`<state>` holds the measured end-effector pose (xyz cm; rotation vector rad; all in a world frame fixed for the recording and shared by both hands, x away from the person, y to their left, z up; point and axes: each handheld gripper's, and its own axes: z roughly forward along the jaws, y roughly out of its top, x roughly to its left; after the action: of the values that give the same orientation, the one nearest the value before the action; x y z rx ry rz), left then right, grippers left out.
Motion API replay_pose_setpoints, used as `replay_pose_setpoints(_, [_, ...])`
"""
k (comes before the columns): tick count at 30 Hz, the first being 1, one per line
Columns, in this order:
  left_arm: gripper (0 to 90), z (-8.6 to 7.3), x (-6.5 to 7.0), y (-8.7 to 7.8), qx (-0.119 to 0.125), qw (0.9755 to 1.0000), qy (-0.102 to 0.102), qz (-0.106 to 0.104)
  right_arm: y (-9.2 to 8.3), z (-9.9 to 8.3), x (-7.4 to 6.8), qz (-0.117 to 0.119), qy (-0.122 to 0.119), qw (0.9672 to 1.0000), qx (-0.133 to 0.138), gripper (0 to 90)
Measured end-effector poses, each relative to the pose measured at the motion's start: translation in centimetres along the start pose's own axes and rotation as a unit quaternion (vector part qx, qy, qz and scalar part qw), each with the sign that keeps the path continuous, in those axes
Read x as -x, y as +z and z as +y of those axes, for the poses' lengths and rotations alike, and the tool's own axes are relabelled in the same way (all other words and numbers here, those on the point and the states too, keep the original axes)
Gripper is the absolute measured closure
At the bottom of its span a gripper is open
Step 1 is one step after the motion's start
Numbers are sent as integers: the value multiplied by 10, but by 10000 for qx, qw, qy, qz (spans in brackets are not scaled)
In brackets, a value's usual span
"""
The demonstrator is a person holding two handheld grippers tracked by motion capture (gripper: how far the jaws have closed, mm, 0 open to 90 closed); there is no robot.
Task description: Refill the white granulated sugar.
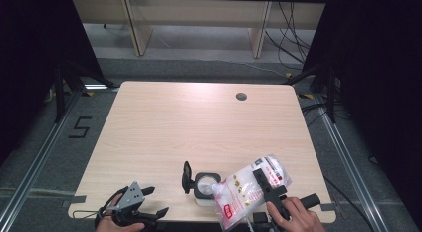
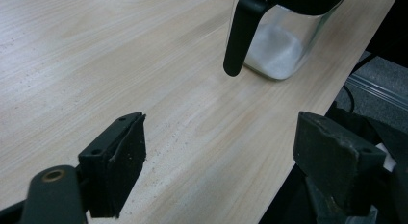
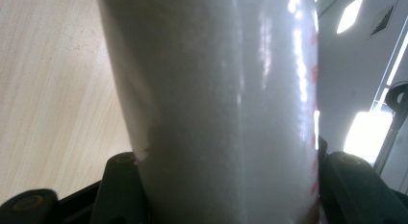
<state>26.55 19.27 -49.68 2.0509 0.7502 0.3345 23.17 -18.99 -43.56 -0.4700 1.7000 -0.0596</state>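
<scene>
Jaws of your right gripper (image 1: 266, 184) are clamped on the plastic bag (image 1: 249, 189) of white granules — in the right gripper view the bag's bulging side sits pressed between both black pads, held tilted with its torn corner over the open mouth of the glass jar (image 1: 205, 188). Your left gripper (image 1: 149, 202) rests at the near left edge of the table (image 1: 199, 122), its jaws wide apart with nothing between them, well apart from the jar. The step in hand looks like pouring: the jar, near the table's front edge with its black lid (image 1: 187, 177) flipped up on the left, already holds a shallow layer of white grains. Next you'd likely need more tilt while keeping the spout over the opening — the bag is soft, so grains could spill past the rim.
</scene>
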Motion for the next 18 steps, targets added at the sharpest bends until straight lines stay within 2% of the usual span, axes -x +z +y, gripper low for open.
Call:
replay_pose_setpoints(1, [183,0,2,1,7,9999,-168,-9,1,-1,2,-2,-138,9999,43,480])
replay_pose_setpoints(3, [183,-1,2,2,36,9998,-199,-18,0,-2,1,6,-61,10000,0,481])
replay_pose_setpoints(5, [183,0,0,0,-9,10000,4,-11,1,-1,-1,57,14,10000,-14,481])
replay_pose_setpoints(6, [183,0,2,1,76,9999,-95,-30,1,-1,0,44,-100,9999,-4,482])
replay_pose_setpoints(8, [183,0,2,1,13,9999,-159,-1,2,-1,0,-42,-144,9998,93,483])
replay_pose_setpoints(9, [183,0,2,1,10,9999,-159,3,2,-1,0,-57,-125,9998,118,484])
replay_pose_setpoints(10, [183,-1,2,0,-17,9999,-139,11,2,-1,-1,-55,3,9999,98,484])
replay_pose_setpoints(11, [183,0,2,1,82,9999,-133,-20,1,0,-2,6,44,10000,21,484])
replay_pose_setpoints(12, [183,0,3,1,87,9997,-243,-21,1,0,0,12,-44,10000,36,485])
replay_pose_setpoints(14, [183,-1,1,1,45,9999,-151,-23,1,0,-1,14,-29,10000,52,486])
replay_pose_setpoints(15, [183,0,3,2,49,9998,-209,-10,1,0,-2,42,84,10000,19,487])
replay_pose_setpoints(16, [183,0,2,0,-21,9999,-99,0,3,-1,-1,-28,-122,9999,111,488])
replay_pose_setpoints(17, [183,-1,3,1,56,9998,-188,-32,4,0,-1,-65,-162,9997,147,488])
replay_pose_setpoints(18, [183,0,2,0,23,9999,-136,-6,4,0,-2,-45,-140,9998,136,488])
